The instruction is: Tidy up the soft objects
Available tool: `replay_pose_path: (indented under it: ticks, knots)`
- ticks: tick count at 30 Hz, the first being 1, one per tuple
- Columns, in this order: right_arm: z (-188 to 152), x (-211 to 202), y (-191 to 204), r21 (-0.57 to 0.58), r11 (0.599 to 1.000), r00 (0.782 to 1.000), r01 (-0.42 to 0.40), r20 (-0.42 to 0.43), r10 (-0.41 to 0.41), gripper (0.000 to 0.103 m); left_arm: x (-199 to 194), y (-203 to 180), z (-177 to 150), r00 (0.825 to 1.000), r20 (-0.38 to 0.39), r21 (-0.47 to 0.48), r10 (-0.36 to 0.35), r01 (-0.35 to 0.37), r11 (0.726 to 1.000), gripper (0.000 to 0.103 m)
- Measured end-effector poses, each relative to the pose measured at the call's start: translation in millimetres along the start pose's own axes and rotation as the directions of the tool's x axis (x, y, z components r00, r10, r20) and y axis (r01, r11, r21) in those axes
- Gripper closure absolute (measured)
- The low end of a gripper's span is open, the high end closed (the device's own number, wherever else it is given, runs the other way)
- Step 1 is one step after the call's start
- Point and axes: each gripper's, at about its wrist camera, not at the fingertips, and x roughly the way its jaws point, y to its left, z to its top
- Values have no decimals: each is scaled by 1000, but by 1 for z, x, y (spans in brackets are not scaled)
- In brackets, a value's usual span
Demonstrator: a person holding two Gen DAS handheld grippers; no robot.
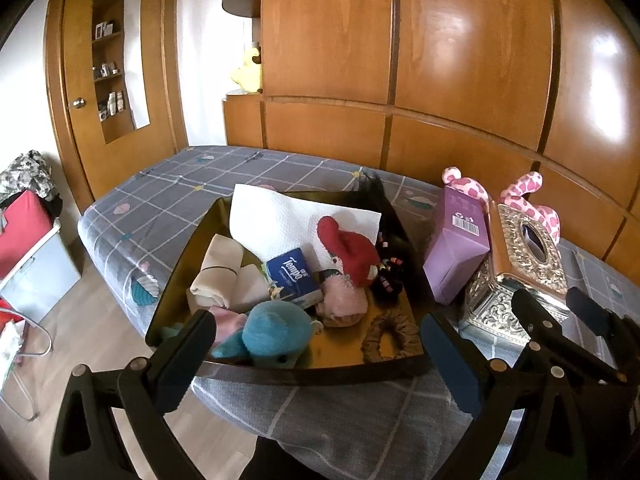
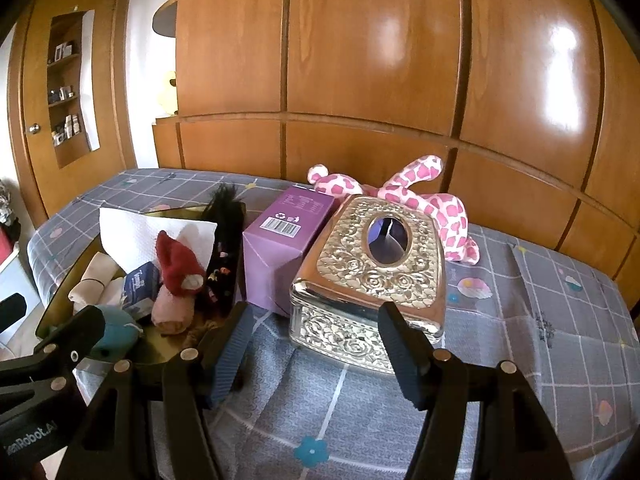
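Observation:
A dark tray with a gold floor [image 1: 304, 374] sits on the bed, piled with soft things: a blue plush [image 1: 276, 330], a red plush [image 1: 354, 250], a pink fluffy item [image 1: 344, 300], rolled cream cloths [image 1: 218, 272], a brown scrunchie [image 1: 394, 338], a Tempo tissue pack [image 1: 290, 274] and a paper towel [image 1: 280, 216]. My left gripper [image 1: 320, 356] hovers open at the tray's near edge, holding nothing. My right gripper [image 2: 320, 352] stands open just before a silver embossed tissue box [image 2: 368, 272], apart from it. A pink spotted plush [image 2: 424, 200] lies behind that box.
A purple carton [image 2: 280, 248] stands between tray and silver box. A black hairpiece with beads [image 1: 384, 240] drapes over the tray's right side. The grey checked bedspread [image 2: 540, 320] stretches to the right. Wooden wardrobe panels [image 2: 380, 60] back the bed; floor and storage boxes [image 1: 36, 264] lie at left.

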Motion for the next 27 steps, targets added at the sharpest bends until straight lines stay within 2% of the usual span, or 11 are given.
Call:
replay_pose_path:
  ticks: [27]
  knots:
    - [0,0,0,9,1000,1000,4,-2,-4,37,1,3,0,1000,-9,-10,12,-12,1000,0]
